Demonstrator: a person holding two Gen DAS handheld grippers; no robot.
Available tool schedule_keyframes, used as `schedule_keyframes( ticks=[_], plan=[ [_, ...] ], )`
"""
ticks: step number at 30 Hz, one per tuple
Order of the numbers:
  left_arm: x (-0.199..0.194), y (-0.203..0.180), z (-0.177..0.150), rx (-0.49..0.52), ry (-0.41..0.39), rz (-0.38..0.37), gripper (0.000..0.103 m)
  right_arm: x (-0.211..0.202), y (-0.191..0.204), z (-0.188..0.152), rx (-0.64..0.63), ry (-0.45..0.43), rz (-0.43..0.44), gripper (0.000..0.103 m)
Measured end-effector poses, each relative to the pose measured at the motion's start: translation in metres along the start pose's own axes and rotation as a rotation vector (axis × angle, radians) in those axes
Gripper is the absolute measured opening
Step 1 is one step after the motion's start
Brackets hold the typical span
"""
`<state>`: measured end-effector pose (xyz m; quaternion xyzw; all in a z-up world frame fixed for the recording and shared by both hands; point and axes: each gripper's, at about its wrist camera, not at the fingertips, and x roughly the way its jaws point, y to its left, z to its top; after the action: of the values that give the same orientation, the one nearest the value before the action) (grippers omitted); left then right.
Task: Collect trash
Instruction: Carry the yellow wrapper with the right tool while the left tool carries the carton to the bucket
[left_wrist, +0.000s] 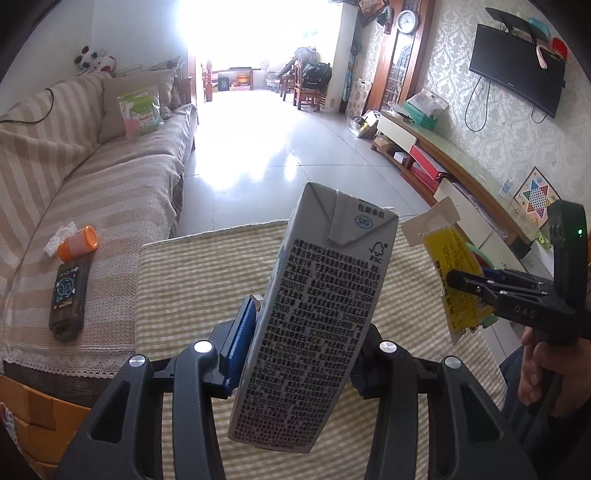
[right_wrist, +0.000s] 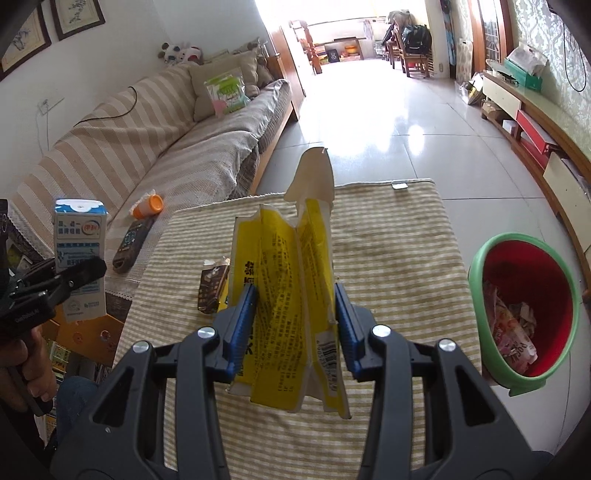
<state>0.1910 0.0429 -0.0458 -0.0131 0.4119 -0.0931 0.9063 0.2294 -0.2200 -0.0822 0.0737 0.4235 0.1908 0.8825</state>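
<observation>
Right wrist view: your right gripper is pinching the flattened yellow box across its width, blue pads pressed on both edges, the torn flap standing up ahead of the fingers. The box hangs above the striped table cloth. The bin, red inside with a green rim, sits off the table's right edge, already holding wrappers. A small dark wrapper lies on the cloth just left of the box, not yet picked up.

Left wrist view: your left gripper is clamped on the grey milk carton near its mid-height; the carton tilts a little to the right, also lifted clear of the cloth.

Judgement: both hands are loaded, so the step in hand is carrying to the bin. Suggested handling:
- Move the right load first; it is nearest the bin.
- Bring the box fully over the red opening before you spread the fingers; the long flap could catch the green rim.
- Keep the carton upright while it waits, in case liquid remains inside.
- Cross the left hand over only after the right has withdrawn, to avoid the grippers colliding.
- Then return for the dark wrapper.
</observation>
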Motion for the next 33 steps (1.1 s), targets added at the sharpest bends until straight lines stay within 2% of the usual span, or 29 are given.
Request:
schedule_keyframes(
  ticks=[11, 18, 27, 33],
  plan=[
    [-0.023, -0.034, 0.008, 0.039, -0.022, -0.010, 0.042, -0.037, -0.008, 0.004, 0.026, -0.070, 0.022, 0.041],
    [-0.011, -0.068, 0.020, 0.067, -0.019, -0.036, 0.042, -0.059, -0.045, 0.007, 0.076, -0.111, 0.005, 0.041],
    [0.035, -0.140, 0.045, 0.103, -0.006, -0.170, 0.042, -0.083, -0.125, 0.013, 0.165, -0.157, -0.071, 0.041],
    [0.078, -0.205, 0.065, 0.121, 0.019, -0.324, 0.042, -0.097, -0.191, 0.013, 0.237, -0.185, -0.147, 0.041]
  ],
)
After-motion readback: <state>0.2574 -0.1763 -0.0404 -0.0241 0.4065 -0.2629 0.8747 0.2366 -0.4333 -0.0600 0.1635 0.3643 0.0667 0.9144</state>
